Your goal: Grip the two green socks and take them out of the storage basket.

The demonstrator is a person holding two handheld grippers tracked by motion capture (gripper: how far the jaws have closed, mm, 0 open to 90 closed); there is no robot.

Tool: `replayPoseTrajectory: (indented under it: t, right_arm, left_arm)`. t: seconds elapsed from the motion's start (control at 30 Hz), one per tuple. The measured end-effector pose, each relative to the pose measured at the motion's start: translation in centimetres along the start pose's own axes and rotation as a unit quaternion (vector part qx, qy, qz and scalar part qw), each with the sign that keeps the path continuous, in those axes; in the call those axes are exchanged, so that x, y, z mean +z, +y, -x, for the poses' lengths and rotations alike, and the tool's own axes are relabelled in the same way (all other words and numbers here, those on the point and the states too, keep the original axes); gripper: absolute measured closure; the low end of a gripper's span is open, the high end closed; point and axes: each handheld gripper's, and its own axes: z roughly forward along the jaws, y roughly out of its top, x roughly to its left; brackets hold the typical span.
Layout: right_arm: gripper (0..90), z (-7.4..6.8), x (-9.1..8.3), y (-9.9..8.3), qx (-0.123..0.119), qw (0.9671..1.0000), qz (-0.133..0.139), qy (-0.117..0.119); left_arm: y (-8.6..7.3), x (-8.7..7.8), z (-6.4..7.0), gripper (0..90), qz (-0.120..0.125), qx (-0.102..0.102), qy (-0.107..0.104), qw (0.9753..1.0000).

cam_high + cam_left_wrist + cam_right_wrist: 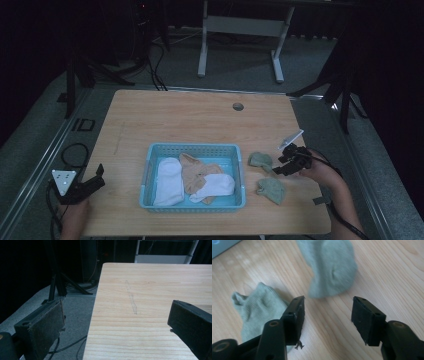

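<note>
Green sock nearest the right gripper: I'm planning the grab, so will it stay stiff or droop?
The green sock lies flat and creased, so it probably droops. Its knit looks unlikely to slip. The right gripper is open above the table.

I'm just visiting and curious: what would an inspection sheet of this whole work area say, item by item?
Surface: wooden table, a round hole near its far edge, a faint scratch on the left part.
Job's things: two green socks lying on the table right of the blue basket; the basket holds white socks and a tan one.
Clutter: nothing seen.
Grippers: right tongs open, between the green socks; left tongs open, empty, at the table's left edge.
Cables: one loops on the floor by the left tongs; more under the far frames.
Surroundings: grey floor, white table frame, dark stands.
</note>
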Motion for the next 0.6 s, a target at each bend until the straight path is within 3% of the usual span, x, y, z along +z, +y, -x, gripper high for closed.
replayPoseTrajectory:
  t: [0.2, 0.37, 0.53, 0.6]
  right_arm:
    - [39.5, 0.5, -0.7, -2.1, 0.03, 0.9989, 0.032, -0.015]
    - [37.5, 0.7, -0.6, -3.4, 0.048, 0.9977, 0.042, -0.024]
    - [25.6, 1.1, -0.4, -5.2, 0.082, 0.9932, 0.066, -0.048]
    - [15.3, 1.2, -0.4, -5.9, 0.099, 0.9905, 0.082, -0.048]
  left_arm:
    - [0.0, 0.0, 0.0, 0.4, 0.0, 0.001, 0.001, 1.0]
    - [0.0, 0.0, 0.0, 0.4, 0.0, 0.001, 0.001, 1.0]
    - [0.0, 0.0, 0.0, 0.4, 0.0, 0.001, 0.0, 1.0]
    - [0.0, 0.0, 0.0, 0.4, 0.0, 0.001, 0.0, 1.0]
